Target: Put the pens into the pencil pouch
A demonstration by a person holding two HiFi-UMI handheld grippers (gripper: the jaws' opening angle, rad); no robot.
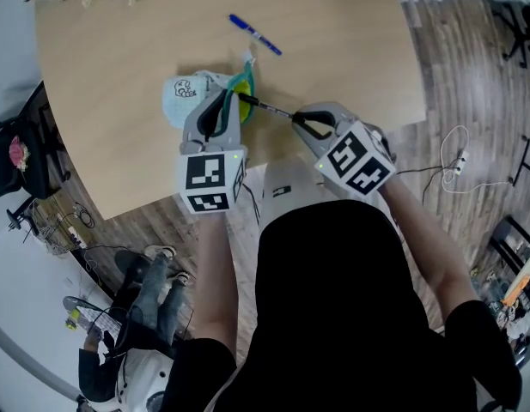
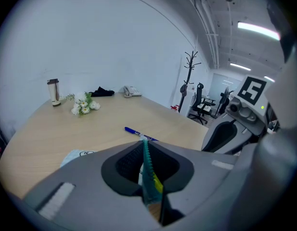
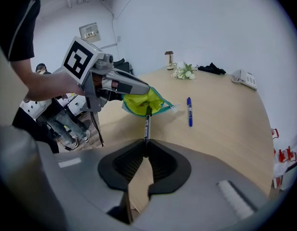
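In the head view, a light-blue pencil pouch (image 1: 189, 93) is seen left of the frame's centre on a round wooden table (image 1: 118, 50). Its teal zipper edge is lifted by the left gripper (image 1: 228, 99). In the left gripper view, the jaws of that gripper (image 2: 145, 141) are shown pressed together on the zipper edge (image 2: 148, 170), with yellow lining visible at the grip.

A black pen (image 1: 269, 107) is clamped by the right gripper (image 1: 296, 117), just right of the pouch. In the right gripper view the jaws (image 3: 146, 142) are closed on the pen's near end. The pen (image 3: 146, 124) is pointed up the frame, and its far tip is placed at the pouch's (image 3: 143, 101) open, yellow-lined mouth. Whether the tip is already inside cannot be told.

A blue pen (image 1: 254, 34) is left lying flat on the table above the pouch, well apart from both grippers; it is also seen right of the pouch in the right gripper view (image 3: 189, 112).

White flowers (image 2: 83, 105), a tumbler (image 2: 53, 91) and a telephone (image 2: 132, 91) are seen along the table's far edge in the left gripper view.
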